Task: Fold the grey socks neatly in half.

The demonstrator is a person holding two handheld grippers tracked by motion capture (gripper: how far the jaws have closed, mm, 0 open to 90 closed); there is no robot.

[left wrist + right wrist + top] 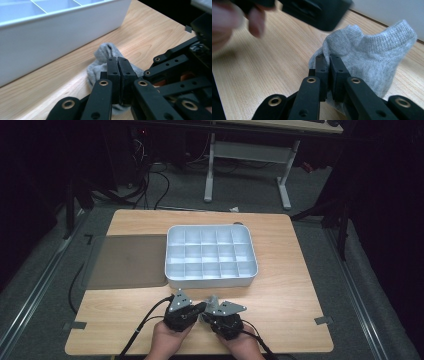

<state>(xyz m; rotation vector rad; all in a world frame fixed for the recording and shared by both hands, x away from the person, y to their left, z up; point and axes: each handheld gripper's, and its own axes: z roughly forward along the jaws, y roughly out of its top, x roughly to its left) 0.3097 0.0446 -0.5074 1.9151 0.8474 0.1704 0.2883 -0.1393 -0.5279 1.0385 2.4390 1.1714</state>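
A small grey sock (212, 300) lies on the wooden table (290, 285) just in front of the white tray. Both grippers meet at it near the table's front edge. In the left gripper view my left gripper (117, 60) has its jaws pressed together, with the sock (105, 53) bunched beyond and under the tips. In the right gripper view my right gripper (329, 57) is shut on a fold of the sock (372, 55), which stands up from the table. In the high view the left gripper (201, 308) points right and the right gripper (209, 313) sits against it.
A white tray (210, 281) with several compartments stands mid-table, its front wall (50, 37) close behind the sock. A grey mat (127, 260) lies to its left. The left hand (227, 22) and its gripper body (317, 12) hang over the sock. Desk legs stand beyond the far edge.
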